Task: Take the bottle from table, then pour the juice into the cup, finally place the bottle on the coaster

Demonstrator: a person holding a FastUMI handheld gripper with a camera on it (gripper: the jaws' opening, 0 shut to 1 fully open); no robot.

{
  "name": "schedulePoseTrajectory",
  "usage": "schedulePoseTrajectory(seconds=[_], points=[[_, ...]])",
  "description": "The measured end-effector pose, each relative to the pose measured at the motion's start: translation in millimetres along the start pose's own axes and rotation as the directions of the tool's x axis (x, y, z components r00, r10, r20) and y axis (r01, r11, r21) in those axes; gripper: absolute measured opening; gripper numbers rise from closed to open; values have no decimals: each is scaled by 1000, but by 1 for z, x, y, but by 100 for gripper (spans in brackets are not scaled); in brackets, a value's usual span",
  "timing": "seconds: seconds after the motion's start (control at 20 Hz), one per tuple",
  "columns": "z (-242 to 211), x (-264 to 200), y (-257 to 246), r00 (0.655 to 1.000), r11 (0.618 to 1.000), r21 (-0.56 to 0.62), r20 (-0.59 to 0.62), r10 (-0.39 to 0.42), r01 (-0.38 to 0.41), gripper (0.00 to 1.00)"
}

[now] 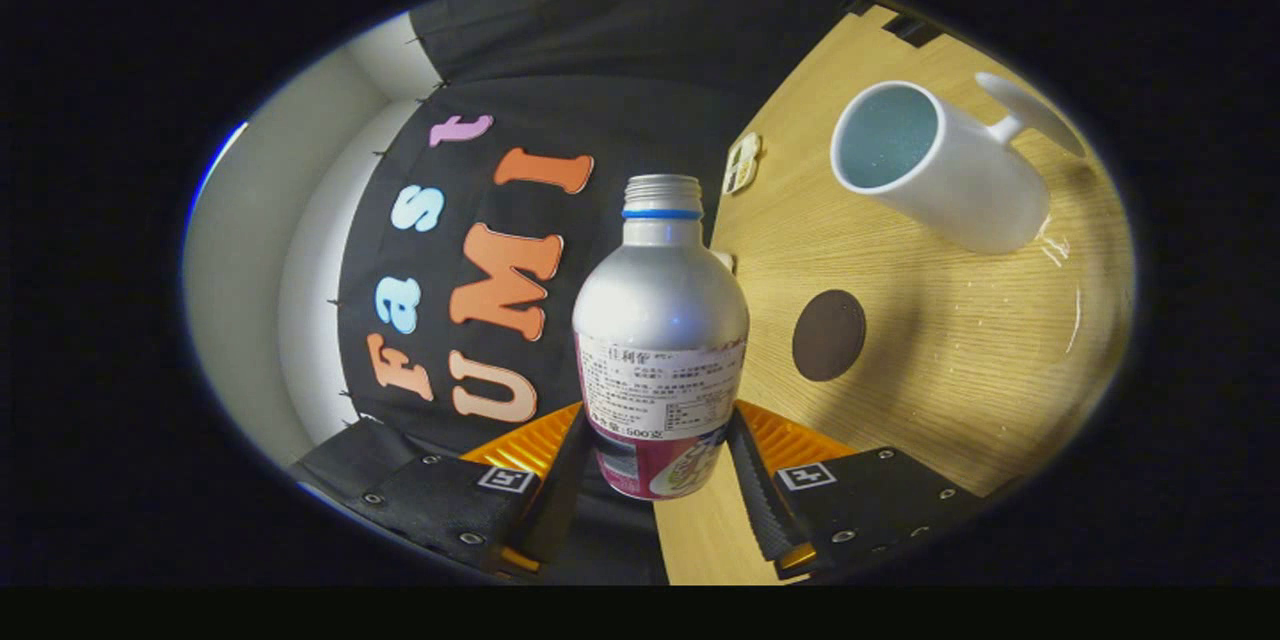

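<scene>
My gripper [657, 465] is shut on a silver bottle [660, 310] with a printed label, a blue neck ring and no cap; both fingers press its lower body. The whole view is rolled, so the wooden table [950, 370] stands steeply to the right of the bottle, and the bottle's open neck points along the table's far edge. A white cup [940, 170] with a handle stands on the table beyond the fingers, to the right of the bottle's neck, its open mouth facing me. A dark round coaster [829, 335] lies on the table between the bottle and the cup.
A small patterned card [741, 163] lies on the table near its far edge, just right of the bottle's neck. A glossy wet-looking patch [1060, 250] glints on the wood beside the cup's base. The booth's black cloth wall hangs behind the bottle, with a white wall beyond it.
</scene>
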State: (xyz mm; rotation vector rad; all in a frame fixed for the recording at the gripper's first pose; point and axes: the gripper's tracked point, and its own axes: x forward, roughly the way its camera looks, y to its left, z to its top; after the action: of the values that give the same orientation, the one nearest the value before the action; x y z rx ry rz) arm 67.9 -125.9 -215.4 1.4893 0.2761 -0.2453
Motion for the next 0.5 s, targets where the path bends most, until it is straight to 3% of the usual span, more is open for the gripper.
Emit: schedulePoseTrajectory(seconds=[0.5], points=[[17,2,-2,1000,976,219,26,-7,2,73]])
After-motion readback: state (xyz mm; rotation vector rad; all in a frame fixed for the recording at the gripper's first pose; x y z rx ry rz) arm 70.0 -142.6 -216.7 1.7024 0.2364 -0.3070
